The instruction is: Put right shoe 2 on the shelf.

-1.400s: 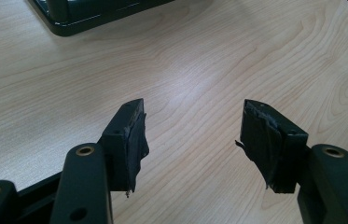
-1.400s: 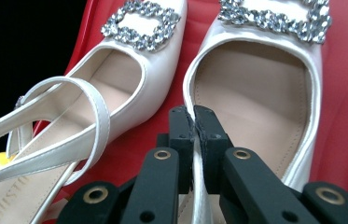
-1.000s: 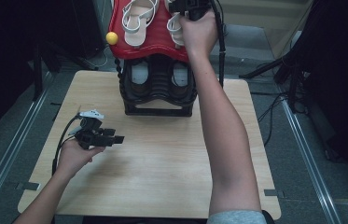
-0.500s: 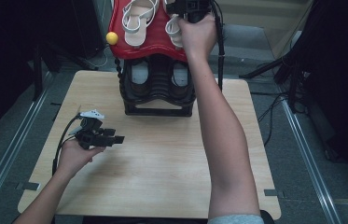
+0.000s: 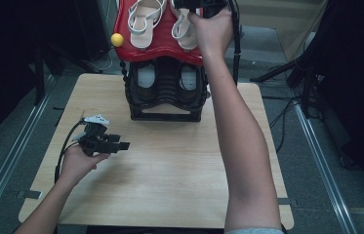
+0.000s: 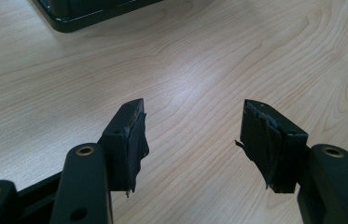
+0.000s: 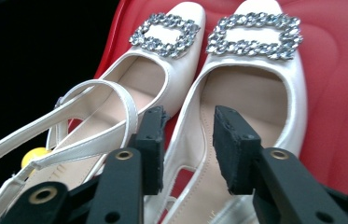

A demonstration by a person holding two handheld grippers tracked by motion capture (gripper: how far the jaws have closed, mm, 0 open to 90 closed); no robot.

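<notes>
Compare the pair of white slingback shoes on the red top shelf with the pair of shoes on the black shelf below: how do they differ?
The white slingback shoes lie in the open on the red top shelf, straps and soles visible; the lower shoes sit tucked inside the black shelf, mostly hidden. The right tongs hover at the white pair; nothing reaches toward the lower pair. Both sit side by side on one rack.

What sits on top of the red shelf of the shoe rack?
On the red shelf lie two white slingback shoes with rhinestone buckles. The right gripper and hand cover the heel of the right one; a yellow ball sits at its edge.
</notes>
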